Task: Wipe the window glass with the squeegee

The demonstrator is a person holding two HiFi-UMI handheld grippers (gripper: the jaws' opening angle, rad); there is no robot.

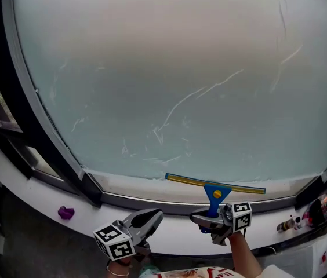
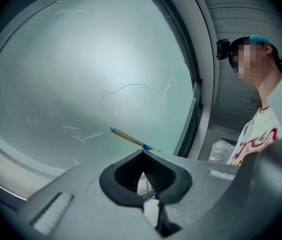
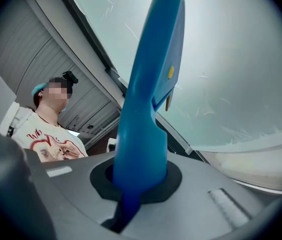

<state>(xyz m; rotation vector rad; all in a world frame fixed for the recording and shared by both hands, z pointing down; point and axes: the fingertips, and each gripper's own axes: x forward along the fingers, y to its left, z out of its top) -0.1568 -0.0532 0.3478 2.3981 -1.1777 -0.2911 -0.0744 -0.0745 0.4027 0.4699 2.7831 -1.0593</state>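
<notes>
The squeegee [image 1: 214, 185] has a blue handle and a long yellow blade. Its blade lies across the bottom edge of the window glass [image 1: 169, 68], which is frosted with thin white streaks. My right gripper [image 1: 208, 218] is shut on the handle from below. In the right gripper view the blue handle [image 3: 151, 99] rises out of the closed right gripper [image 3: 141, 176]. My left gripper [image 1: 150, 217] hangs just left of it, below the sill, shut with nothing in it. In the left gripper view that gripper [image 2: 143, 155] has its tips together, and the squeegee blade [image 2: 128, 138] shows beyond.
A black window frame [image 1: 36, 126] curves round the glass above a white sill [image 1: 175, 236]. A small purple object [image 1: 65, 212] sits on the sill at left, and small items [image 1: 294, 222] at right. A person in a white printed shirt [image 2: 258, 134] stands behind, near a white bag [image 2: 224, 150].
</notes>
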